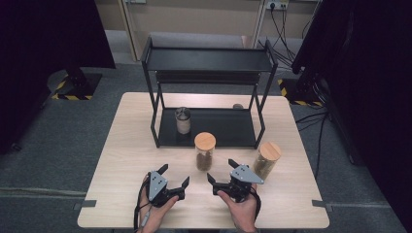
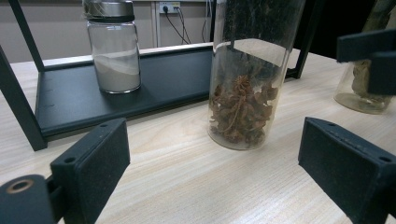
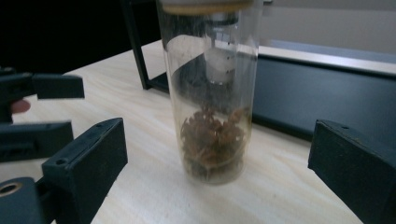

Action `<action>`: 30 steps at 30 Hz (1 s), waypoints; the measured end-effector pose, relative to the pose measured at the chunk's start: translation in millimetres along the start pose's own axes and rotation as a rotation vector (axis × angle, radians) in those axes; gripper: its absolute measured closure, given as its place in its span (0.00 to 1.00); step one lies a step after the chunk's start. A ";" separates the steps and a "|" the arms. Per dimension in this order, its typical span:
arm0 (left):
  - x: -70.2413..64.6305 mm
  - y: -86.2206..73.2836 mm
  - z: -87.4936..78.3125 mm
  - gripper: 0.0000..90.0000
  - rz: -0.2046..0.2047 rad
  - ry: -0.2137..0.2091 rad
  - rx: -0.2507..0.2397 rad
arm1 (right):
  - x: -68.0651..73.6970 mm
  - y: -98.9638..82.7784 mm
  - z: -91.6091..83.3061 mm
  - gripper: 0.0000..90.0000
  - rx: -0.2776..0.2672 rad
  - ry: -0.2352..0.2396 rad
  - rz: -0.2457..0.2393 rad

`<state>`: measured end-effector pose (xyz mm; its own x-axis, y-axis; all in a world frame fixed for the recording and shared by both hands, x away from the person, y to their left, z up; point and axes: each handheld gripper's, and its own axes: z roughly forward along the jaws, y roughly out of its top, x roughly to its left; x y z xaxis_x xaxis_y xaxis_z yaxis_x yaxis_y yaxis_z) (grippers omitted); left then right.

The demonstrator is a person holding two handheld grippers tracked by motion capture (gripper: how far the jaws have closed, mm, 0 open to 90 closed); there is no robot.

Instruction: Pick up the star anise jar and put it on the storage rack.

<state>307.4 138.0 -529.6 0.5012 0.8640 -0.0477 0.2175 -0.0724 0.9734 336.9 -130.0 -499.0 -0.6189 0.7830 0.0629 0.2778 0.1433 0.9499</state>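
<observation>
A tall glass jar of brown star-shaped spice [image 1: 204, 151] with a wooden lid stands on the table just in front of the black rack [image 1: 209, 58]. My left gripper [image 1: 175, 174] is open at the jar's near left, and in its own view the spice jar [image 2: 243, 93] stands ahead between the open left gripper [image 2: 219, 163] jaws, apart from them. My right gripper [image 1: 221, 170] is open at the jar's near right. The spice jar [image 3: 212, 116] stands close ahead of the open right gripper [image 3: 217, 161]; nothing is held.
A second wooden-lidded jar [image 1: 266, 160] stands to the right of my right gripper. A metal-lidded jar of pale powder [image 1: 182, 120] sits on the rack's lower shelf [image 1: 228, 128]. The rack's black posts [image 2: 21, 107] rise close by. A small dark object [image 1: 237, 106] lies behind the rack.
</observation>
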 end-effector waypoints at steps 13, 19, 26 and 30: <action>-0.8 0.3 0.7 0.09 0.010 -0.005 0.007 | 6.7 24.4 24.6 0.07 -0.027 -0.002 -0.033; -0.5 0.3 0.8 0.09 0.007 -0.006 0.007 | 5.5 38.6 34.9 0.10 -0.042 -0.011 -0.044; -0.8 0.3 0.8 0.10 0.009 -0.008 0.008 | 3.5 47.1 45.1 0.14 -0.048 -0.026 -0.058; -0.9 0.4 0.9 0.10 0.013 -0.009 0.011 | 2.0 48.7 49.4 0.16 -0.048 -0.029 -0.053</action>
<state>307.8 136.7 -529.3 0.5113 0.8586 -0.0373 0.2199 -0.0887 0.9715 385.5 -91.5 -467.7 -0.6100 0.7924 0.0040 0.2091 0.1561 0.9653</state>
